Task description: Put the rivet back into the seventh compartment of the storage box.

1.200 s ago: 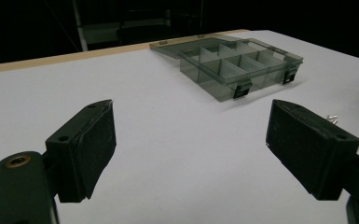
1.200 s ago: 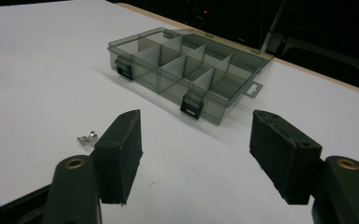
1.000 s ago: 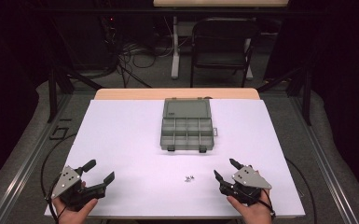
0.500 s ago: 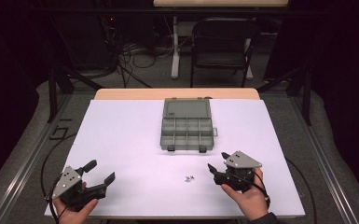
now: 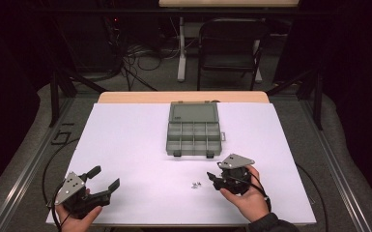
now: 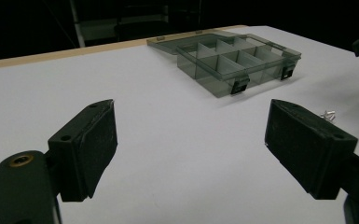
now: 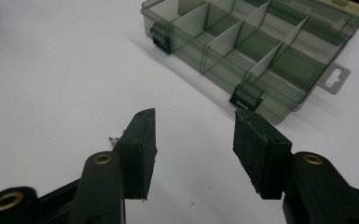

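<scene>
On the matte white table (image 5: 125,145), both grippers' blocky black fingers gape empty, the right gripper (image 5: 217,180) having just narrowed beside tiny metal screws (image 5: 195,184).

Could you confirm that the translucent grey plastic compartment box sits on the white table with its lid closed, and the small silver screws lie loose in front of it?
Not quite: the lid is open, not closed. The high view shows the translucent grey plastic compartment box with its lid folded back and its dividers exposed. As you said, it sits on the white table, and the small silver screws lie loose in front of it.
</scene>
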A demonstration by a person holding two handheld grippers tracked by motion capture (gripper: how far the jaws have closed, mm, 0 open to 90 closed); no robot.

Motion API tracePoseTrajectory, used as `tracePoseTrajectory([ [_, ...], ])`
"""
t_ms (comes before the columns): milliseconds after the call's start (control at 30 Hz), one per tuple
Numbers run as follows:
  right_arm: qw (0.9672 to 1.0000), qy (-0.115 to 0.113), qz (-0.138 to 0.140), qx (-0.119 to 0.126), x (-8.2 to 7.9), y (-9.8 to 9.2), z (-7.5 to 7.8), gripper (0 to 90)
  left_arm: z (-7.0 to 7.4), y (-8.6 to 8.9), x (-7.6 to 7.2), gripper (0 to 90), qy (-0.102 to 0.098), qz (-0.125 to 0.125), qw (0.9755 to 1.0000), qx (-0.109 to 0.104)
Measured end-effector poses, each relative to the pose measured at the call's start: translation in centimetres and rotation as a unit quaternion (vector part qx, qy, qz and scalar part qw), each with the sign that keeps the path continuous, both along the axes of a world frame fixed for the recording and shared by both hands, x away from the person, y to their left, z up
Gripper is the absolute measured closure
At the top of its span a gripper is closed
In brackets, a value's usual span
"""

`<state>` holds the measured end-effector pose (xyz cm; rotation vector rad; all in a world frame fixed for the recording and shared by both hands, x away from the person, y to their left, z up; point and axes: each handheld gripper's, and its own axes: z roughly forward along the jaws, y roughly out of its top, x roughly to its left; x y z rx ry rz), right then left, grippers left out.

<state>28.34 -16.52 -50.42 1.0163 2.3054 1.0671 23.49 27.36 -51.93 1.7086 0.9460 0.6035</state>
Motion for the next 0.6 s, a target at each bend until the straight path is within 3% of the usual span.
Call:
tracePoseTrajectory([
  [233,0.9992,0.035,0.011,-0.017,0.6,1.3,-1.1,59.7,0.0,0.0,0.0,16.9,0.004,0.0,1.0,0.001],
  [600,0.9966,0.077,0.024,-0.017,1.0,2.9,-2.8,70.5,-0.1,0.0,0.1,17.3,0.005,-0.001,1.0,0.001],
])
